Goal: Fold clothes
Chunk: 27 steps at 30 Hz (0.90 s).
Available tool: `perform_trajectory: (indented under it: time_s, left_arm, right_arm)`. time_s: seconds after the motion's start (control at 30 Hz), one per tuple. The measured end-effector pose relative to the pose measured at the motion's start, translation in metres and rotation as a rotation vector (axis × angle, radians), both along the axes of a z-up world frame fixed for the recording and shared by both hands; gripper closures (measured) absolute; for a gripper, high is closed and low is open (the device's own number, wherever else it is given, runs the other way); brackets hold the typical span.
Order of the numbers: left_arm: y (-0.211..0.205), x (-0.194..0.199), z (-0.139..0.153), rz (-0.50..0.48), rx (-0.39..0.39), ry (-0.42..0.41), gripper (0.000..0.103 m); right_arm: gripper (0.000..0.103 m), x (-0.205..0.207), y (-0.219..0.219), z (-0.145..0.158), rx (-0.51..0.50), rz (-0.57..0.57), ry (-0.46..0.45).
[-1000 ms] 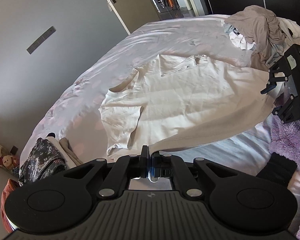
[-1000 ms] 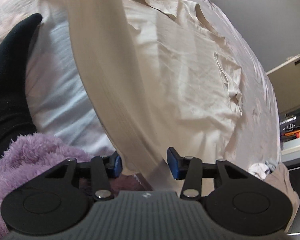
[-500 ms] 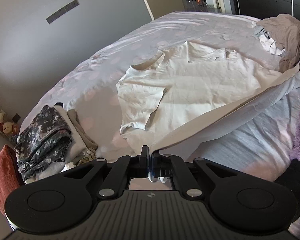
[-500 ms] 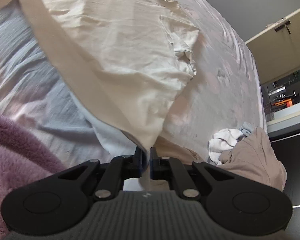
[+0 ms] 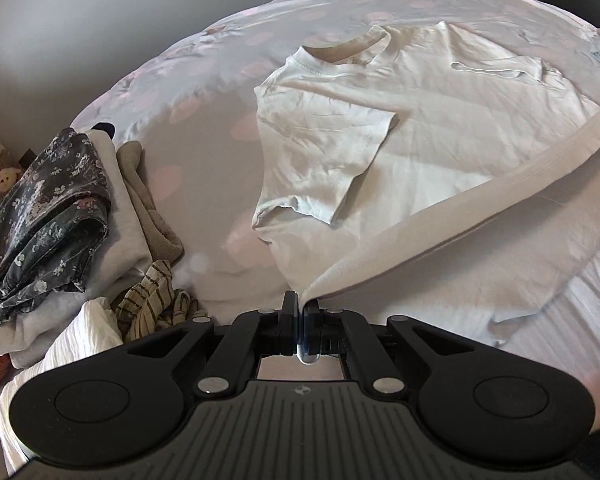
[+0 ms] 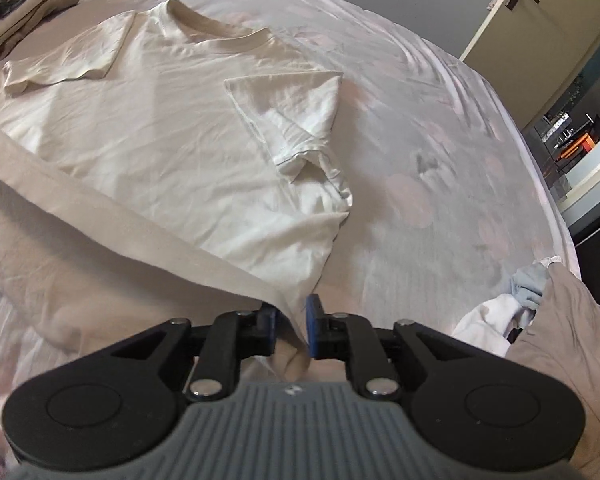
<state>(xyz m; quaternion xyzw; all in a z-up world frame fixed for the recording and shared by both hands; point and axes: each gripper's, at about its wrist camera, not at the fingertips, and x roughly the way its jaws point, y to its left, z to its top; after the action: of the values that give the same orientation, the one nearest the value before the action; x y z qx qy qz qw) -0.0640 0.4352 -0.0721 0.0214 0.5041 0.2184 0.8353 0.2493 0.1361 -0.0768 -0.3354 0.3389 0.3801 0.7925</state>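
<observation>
The cream T-shirt (image 5: 440,128) lies on the bed (image 6: 440,168) with both sleeves folded in, its hem corner pinched by the left gripper (image 5: 300,308), the right gripper (image 6: 292,320) seemingly slightly parted around the other corner; the lengthwise fold remains.

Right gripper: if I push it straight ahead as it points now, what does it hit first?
Likely the cream T-shirt itself: the right gripper has its hem corner between part-open jaws, the body lying directly ahead.

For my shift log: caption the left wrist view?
Left gripper pinches the cream T-shirt hem corner, shirt spread on the bed.
</observation>
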Motion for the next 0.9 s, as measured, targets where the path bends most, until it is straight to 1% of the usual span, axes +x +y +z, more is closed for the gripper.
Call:
perform_trajectory:
  time_s: [0.03,0.1,0.13,0.17,0.23,0.27,0.37,0.4,0.43,0.47,0.5,0.57,0.63,0.7,0.8,0.87,0.9]
  left_arm:
    - [0.005,0.004,-0.006,0.014,-0.014,-0.002,0.102]
    - [0.014,0.01,-0.016,0.041,-0.041,-0.012,0.101]
    - [0.018,0.012,-0.022,0.056,-0.051,-0.021,0.097]
    - [0.022,0.014,-0.026,0.072,-0.057,-0.028,0.096]
    - [0.028,0.015,-0.034,0.105,-0.069,-0.042,0.088]
    - [0.031,0.014,-0.037,0.121,-0.076,-0.052,0.088]
    - [0.036,0.008,-0.041,0.158,-0.093,-0.107,0.083]
    - [0.037,0.005,-0.041,0.176,-0.097,-0.131,0.077]
    - [0.038,0.002,-0.04,0.194,-0.102,-0.155,0.068]
    - [0.038,-0.003,-0.038,0.221,-0.112,-0.187,0.061]
    - [0.039,-0.008,-0.035,0.25,-0.124,-0.223,0.051]
    - [0.039,-0.018,-0.029,0.301,-0.15,-0.291,0.049]
    - [0.037,-0.028,-0.024,0.338,-0.178,-0.345,0.049]
    - [0.031,-0.036,-0.022,0.366,-0.194,-0.369,0.049]
    - [0.015,-0.046,-0.022,0.387,-0.194,-0.379,0.049]
    - [0.001,-0.052,-0.022,0.389,-0.188,-0.376,0.049]
    - [-0.006,-0.054,-0.022,0.387,-0.183,-0.37,0.049]
  right_arm:
    - [0.059,0.006,0.001,-0.003,0.023,-0.028,-0.005]
    - [0.058,0.018,0.001,-0.01,0.087,-0.097,0.0]
    - [0.058,0.024,-0.002,-0.012,0.133,-0.143,0.015]
    - [0.058,0.028,-0.008,-0.015,0.189,-0.182,0.04]
    - [0.054,0.034,-0.022,-0.022,0.308,-0.252,0.097]
    - [0.051,0.039,-0.03,-0.027,0.367,-0.286,0.147]
    - [0.051,0.05,-0.051,-0.04,0.484,-0.405,0.292]
    - [0.051,0.054,-0.058,-0.045,0.52,-0.446,0.34]
    - [0.051,0.056,-0.063,-0.047,0.552,-0.465,0.375]
    - [0.051,0.057,-0.066,-0.047,0.579,-0.47,0.398]
    - [0.051,0.056,-0.068,-0.047,0.605,-0.468,0.408]
    - [0.05,0.054,-0.072,-0.045,0.659,-0.461,0.419]
    - [0.047,0.049,-0.073,-0.038,0.7,-0.445,0.384]
    - [0.047,0.042,-0.074,-0.029,0.728,-0.421,0.325]
    - [0.047,0.027,-0.073,-0.017,0.696,-0.396,0.197]
    - [0.047,0.019,-0.073,-0.011,0.664,-0.391,0.141]
    - [0.049,0.015,-0.072,-0.009,0.628,-0.393,0.117]
